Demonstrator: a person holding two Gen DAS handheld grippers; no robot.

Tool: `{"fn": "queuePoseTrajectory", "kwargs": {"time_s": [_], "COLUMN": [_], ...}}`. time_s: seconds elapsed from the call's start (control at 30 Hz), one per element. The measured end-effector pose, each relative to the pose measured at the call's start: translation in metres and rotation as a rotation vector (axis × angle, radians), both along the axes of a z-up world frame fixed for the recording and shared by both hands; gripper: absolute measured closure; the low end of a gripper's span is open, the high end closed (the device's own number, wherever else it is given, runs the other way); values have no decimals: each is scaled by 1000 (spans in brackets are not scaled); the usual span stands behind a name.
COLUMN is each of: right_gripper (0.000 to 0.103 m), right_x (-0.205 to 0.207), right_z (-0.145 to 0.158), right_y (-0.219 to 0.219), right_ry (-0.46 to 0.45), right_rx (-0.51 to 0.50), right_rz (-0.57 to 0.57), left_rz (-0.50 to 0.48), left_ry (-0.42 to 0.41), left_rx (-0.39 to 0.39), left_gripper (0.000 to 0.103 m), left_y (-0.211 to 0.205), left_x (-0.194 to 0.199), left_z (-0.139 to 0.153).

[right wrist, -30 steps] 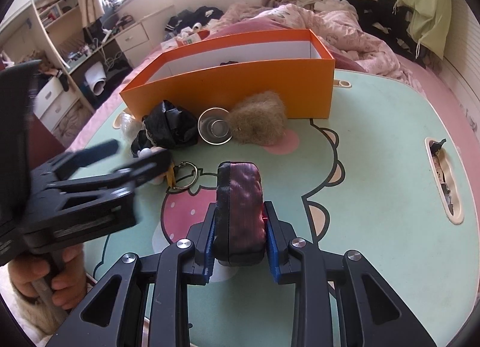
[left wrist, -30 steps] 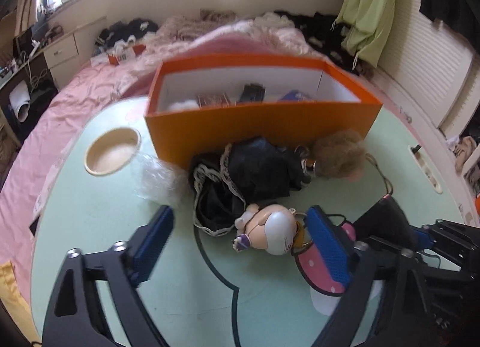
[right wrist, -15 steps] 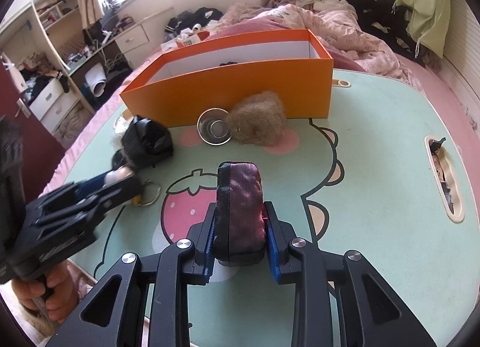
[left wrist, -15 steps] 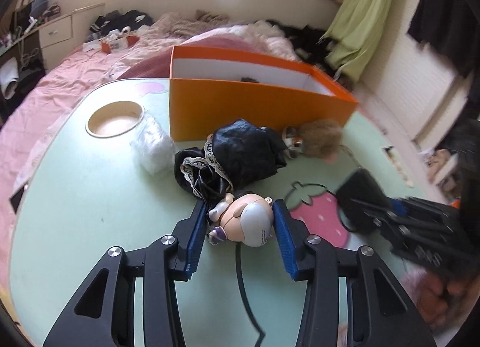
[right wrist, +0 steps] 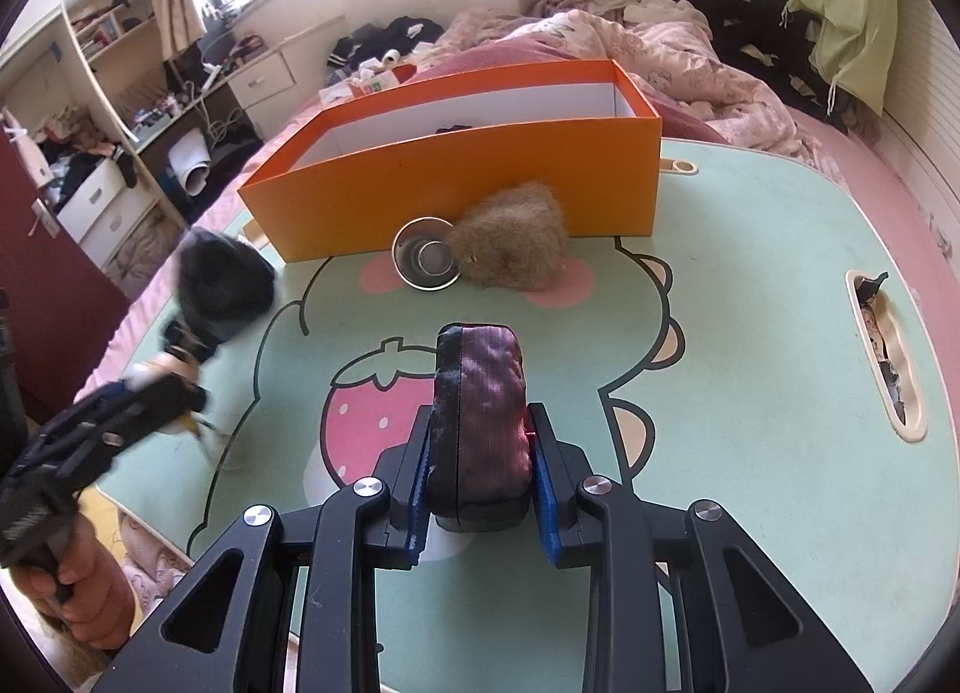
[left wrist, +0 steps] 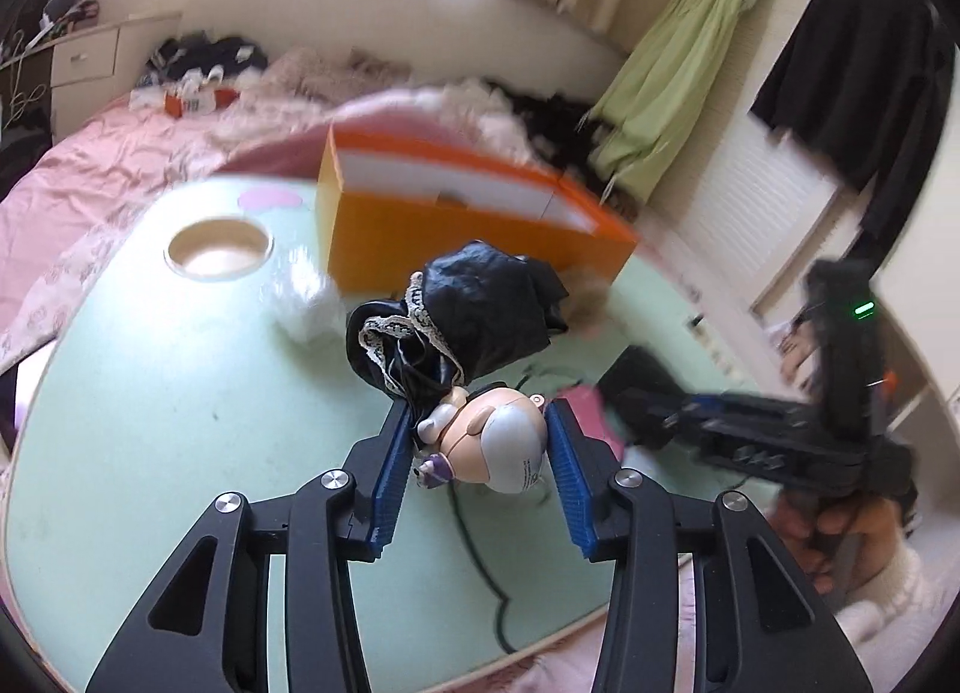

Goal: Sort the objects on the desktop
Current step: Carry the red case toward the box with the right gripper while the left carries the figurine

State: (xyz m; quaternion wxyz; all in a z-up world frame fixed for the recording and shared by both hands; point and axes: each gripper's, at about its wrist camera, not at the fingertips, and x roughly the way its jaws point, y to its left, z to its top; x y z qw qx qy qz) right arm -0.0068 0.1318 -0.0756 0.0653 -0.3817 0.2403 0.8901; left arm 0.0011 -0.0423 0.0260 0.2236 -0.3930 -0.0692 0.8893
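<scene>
Doll (left wrist: 486,441) and pouch (right wrist: 480,423) pinched in jaws above mint cartoon table (right wrist: 750,363), bed (right wrist: 690,63) behind.

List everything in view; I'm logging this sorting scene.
storage box: one, orange, back of table
furry pouch: one, brown, before box
metal cup: one, silver, on its side beside the furry pouch
black cloth: one, lace-trimmed, hanging from figurine
plastic bag: one, clear, left of cloth
table: one, mint green
figurine: one, in left tongs
fabric pouch: one, dark red, in right tongs
</scene>
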Motion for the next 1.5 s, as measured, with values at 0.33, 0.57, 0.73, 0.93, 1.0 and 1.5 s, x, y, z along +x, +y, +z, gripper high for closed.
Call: {"fn": "queuePoseTrajectory", "kwargs": {"time_s": [0.33,0.57,0.73,0.93,1.0,1.5], "right_gripper": [76,76,76,76,76,76], "right_x": [0,0,0,0,0,8], "right_z": [0,0,0,0,1,25], "right_y": [1,2,2,2,2,-3], "right_ry": [2,1,3,3,4,109], "right_rx": [-2,-1,-4,-3,-5,50], "right_rz": [-5,-6,-7,-8,-9,3], "left_rz": [58,76,51,66,59,32], "left_ry": [-12,6,-14,-33,-43,57], "left_rx": [-32,-98,-81,-113,-101,-10], "left_gripper": [34,34,34,60,60,60], "left_y": [-3,0,9,22,22,11], "left_x": [7,20,19,3,2,8], "left_z": [-13,-12,-9,-14,-14,31]}}
